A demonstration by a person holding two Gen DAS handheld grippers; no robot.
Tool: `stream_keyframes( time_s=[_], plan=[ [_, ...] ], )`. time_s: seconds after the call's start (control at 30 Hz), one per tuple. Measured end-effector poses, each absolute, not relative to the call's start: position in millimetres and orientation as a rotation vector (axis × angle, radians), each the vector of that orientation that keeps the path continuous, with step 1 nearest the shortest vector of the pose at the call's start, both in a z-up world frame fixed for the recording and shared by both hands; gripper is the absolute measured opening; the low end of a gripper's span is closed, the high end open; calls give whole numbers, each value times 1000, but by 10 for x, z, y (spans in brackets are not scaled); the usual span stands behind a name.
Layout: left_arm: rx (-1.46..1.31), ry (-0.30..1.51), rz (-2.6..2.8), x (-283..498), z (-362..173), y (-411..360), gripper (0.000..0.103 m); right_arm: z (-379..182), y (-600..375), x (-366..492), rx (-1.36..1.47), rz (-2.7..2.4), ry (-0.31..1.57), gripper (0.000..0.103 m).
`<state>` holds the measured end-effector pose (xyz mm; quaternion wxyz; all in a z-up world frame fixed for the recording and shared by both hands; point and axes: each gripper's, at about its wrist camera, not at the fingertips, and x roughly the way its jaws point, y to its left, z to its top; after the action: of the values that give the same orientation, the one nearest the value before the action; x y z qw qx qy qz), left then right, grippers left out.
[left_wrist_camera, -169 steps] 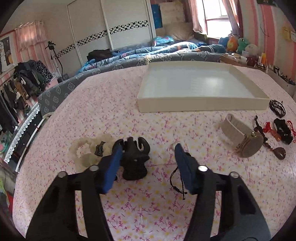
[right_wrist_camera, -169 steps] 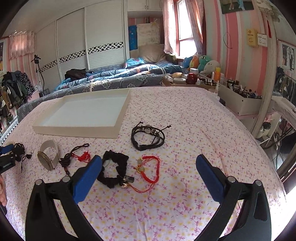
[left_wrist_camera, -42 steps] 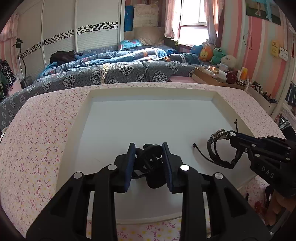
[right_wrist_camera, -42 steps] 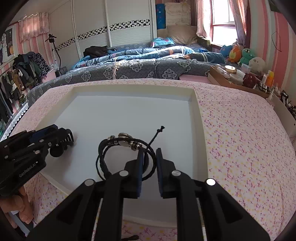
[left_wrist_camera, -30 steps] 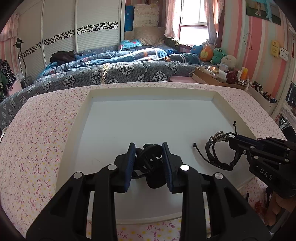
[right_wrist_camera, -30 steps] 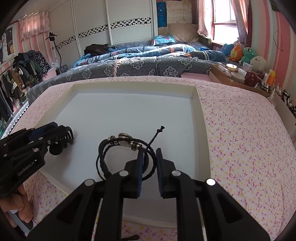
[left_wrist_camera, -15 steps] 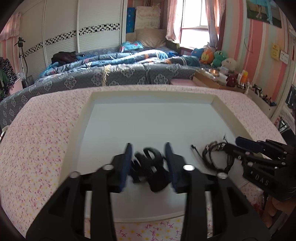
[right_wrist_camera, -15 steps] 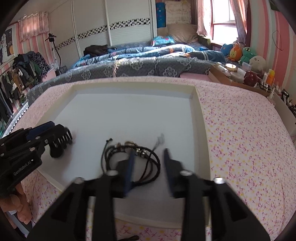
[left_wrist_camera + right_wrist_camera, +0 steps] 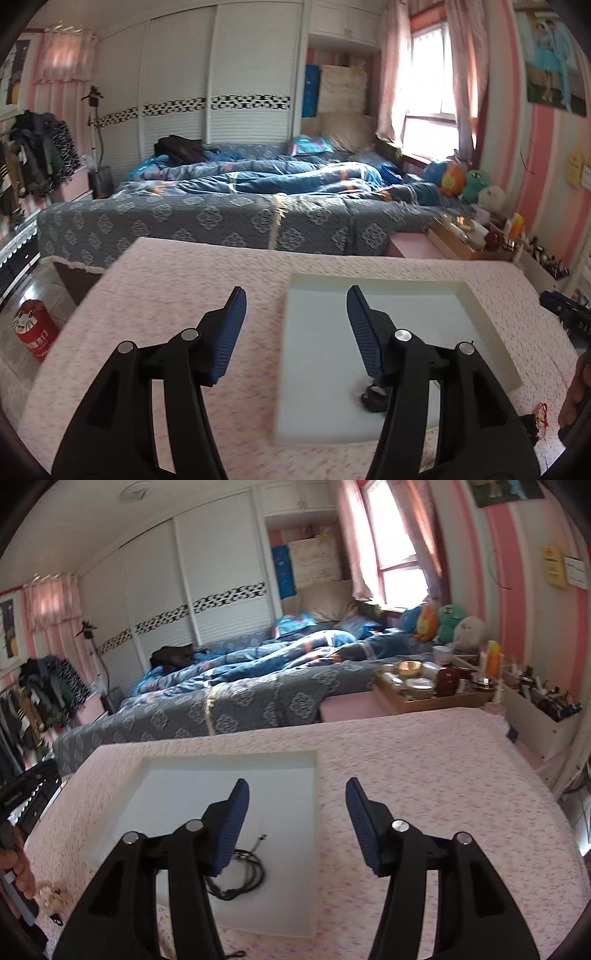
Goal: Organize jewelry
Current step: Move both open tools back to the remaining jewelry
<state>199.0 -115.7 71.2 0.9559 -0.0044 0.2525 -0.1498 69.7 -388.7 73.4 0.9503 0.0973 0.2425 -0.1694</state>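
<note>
Since 1.4 s ago: both tools have let go and lifted back — the black hair claw [image 9: 373, 397] and the black cord bracelet [image 9: 240, 877], clamped then, now lie loose in the white tray [image 9: 491, 332].
Left gripper [image 9: 295, 326]: jaws spread wide, nothing between them, hanging above the tray's left edge at mid frame.
Right gripper [image 9: 295, 819]: also spread wide and empty, straddling the tray's right rim.
Hair claw: lower centre-right of the left view, on the tray floor near its front edge, half hidden behind the right-hand finger; its facing cannot be told.
Cord bracelet: lower centre-left of the right view, on the tray floor; loops flat, long axis roughly left to right, one loose cord end trailing toward upper right.
Step in hand: release done, retreat under way — my reading.
Next move: probably out to pieces on the pink floral cloth [image 9: 424, 775]; a red-cord piece [image 9: 543, 408] shows at lower right of the left view, a pale scrunchie [image 9: 50, 893] at lower left of the right view.
</note>
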Motion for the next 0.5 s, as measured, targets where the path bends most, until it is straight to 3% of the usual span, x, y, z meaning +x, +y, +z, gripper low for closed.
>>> stream_keyframes(
  time_s=[0.1, 0.5],
  plan=[
    [25, 501, -267, 1800, 734, -884, 78, 725, -3980, 506, 202, -344, 508, 55],
    [90, 604, -169, 559, 12, 110, 77, 60, -4035, -956, 217, -402, 633, 55]
  ],
)
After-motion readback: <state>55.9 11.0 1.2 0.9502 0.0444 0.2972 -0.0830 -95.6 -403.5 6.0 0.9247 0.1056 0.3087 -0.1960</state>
